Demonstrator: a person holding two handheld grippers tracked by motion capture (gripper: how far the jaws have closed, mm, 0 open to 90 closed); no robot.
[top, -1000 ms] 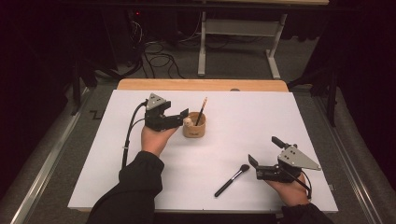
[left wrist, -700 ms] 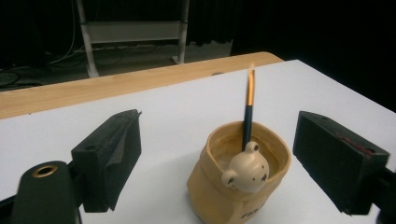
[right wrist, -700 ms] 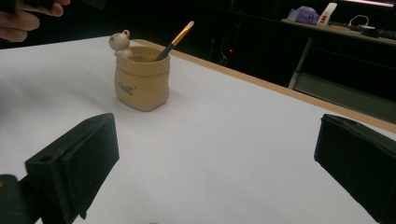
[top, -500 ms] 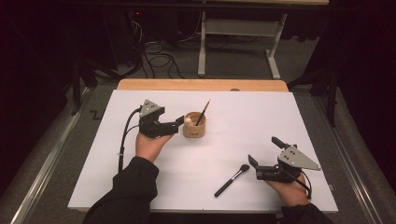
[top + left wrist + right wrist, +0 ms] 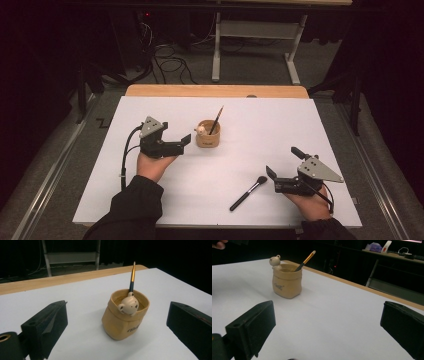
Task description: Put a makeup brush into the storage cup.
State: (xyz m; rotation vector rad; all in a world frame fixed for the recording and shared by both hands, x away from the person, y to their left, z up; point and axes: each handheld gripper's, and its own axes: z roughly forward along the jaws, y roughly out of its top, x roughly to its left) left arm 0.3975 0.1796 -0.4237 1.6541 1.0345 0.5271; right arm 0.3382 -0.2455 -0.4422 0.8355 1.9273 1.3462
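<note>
A tan sack-shaped cup (image 5: 208,136) with a small bear figure on its rim stands mid-table and holds a thin brush (image 5: 216,120) that leans to the right. My left gripper (image 5: 184,143) lies just left of the cup, apart from it. Its jaws have just been opening and stand open with nothing gripped. From the left gripper view the cup (image 5: 125,317) and brush (image 5: 132,277) sit ahead between the spread jaws. A black makeup brush (image 5: 248,193) lies flat near the front, just left of my open right gripper (image 5: 281,160). The right gripper view shows the cup (image 5: 287,285) farther off.
The white tabletop (image 5: 250,115) has a wooden strip (image 5: 215,91) along its far edge. Beyond it stand a metal desk frame (image 5: 255,40) and floor cables (image 5: 165,65). Metal rails run along both sides of the table.
My left gripper has drawn back to the left, away from the cup, and its jaws have spread wider. The right gripper and the loose brush have stayed put.
</note>
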